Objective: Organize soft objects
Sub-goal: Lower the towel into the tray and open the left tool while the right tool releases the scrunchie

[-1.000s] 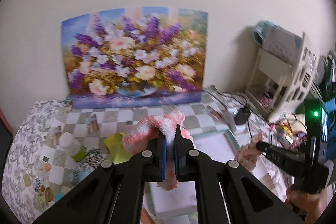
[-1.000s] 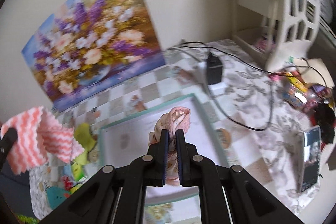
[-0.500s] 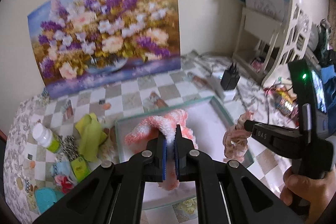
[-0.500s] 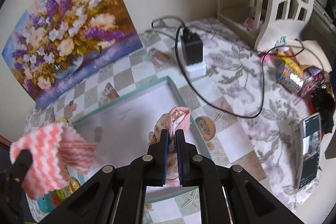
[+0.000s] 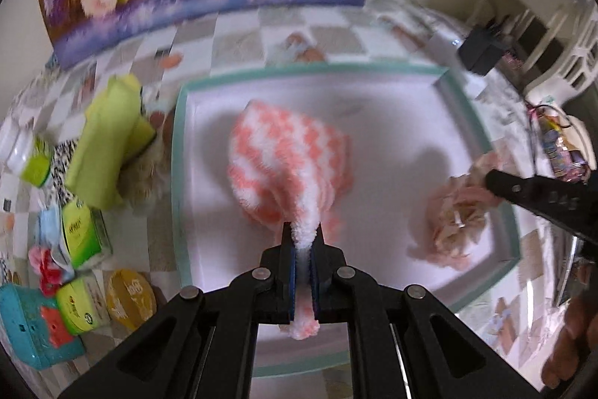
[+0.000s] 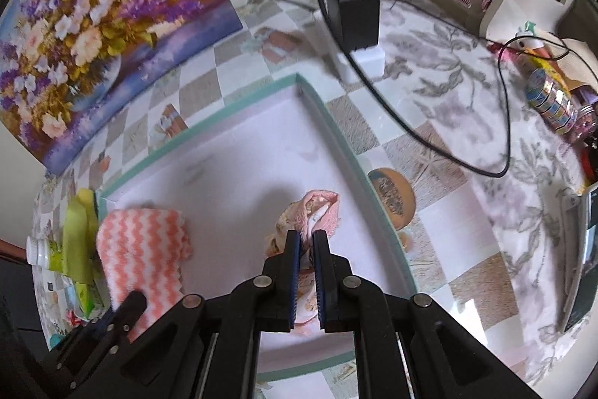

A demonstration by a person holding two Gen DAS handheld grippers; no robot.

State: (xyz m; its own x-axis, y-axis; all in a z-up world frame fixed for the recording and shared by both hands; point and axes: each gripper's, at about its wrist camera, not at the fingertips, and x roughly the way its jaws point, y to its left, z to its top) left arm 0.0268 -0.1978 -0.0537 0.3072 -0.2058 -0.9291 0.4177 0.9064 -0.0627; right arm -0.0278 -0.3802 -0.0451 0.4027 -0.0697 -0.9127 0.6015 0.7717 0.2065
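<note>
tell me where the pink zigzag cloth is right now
The pink zigzag cloth hangs from the left tool over the white tray, left of the peach scrunchie.

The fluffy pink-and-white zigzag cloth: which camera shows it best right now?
The left wrist view: the fluffy pink-and-white zigzag cloth sits centre frame, pinched in the left gripper over the white tray with the teal rim. The right wrist view shows it sharper, but at the left edge, partly hidden by the left gripper's finger.
</note>
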